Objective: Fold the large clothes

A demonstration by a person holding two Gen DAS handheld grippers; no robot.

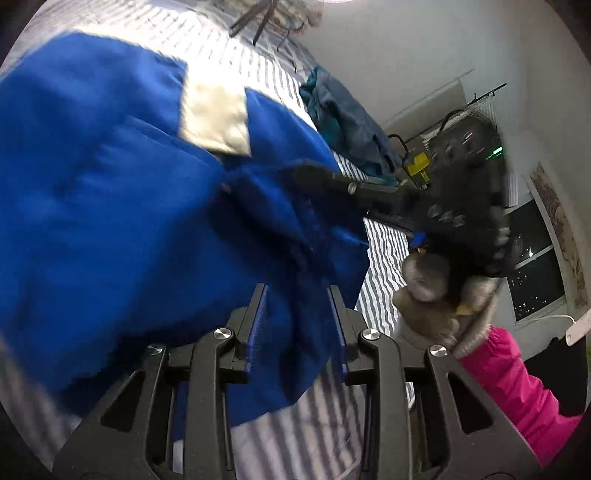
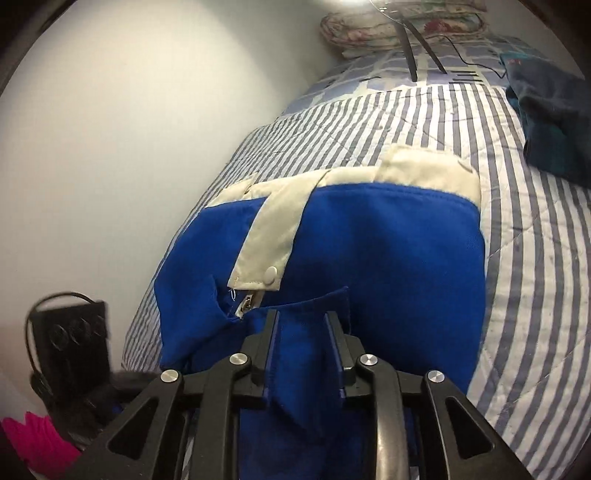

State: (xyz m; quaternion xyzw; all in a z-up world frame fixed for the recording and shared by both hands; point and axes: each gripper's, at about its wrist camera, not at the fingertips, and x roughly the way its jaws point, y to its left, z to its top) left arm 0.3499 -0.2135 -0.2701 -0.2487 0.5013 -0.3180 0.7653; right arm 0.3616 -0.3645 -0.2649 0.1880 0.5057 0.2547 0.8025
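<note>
A blue jacket (image 1: 122, 192) with cream trim (image 1: 216, 116) lies folded on the striped bed cover (image 1: 384, 266). My left gripper (image 1: 297, 295) hovers over its near edge. Its jaws stand apart, with a blue fold running loosely between them. In the right wrist view the jacket (image 2: 388, 251) shows a cream flap with a snap button (image 2: 271, 273) and a zipper end (image 2: 245, 304). My right gripper (image 2: 301, 319) is open over the hem, a blue flap lying between its fingers. From the left wrist view, that right gripper (image 1: 310, 171) reaches onto the jacket, blurred, held by a hand (image 1: 428, 280).
A dark teal pile of clothes (image 2: 554, 122) sits at the bed's far right. Tripod legs (image 2: 410, 55) and a floral pillow (image 2: 369, 29) stand at the head. A white wall (image 2: 129, 129) runs along the left side. A pink sleeve (image 1: 517, 376) and a black device (image 2: 70, 332) are near.
</note>
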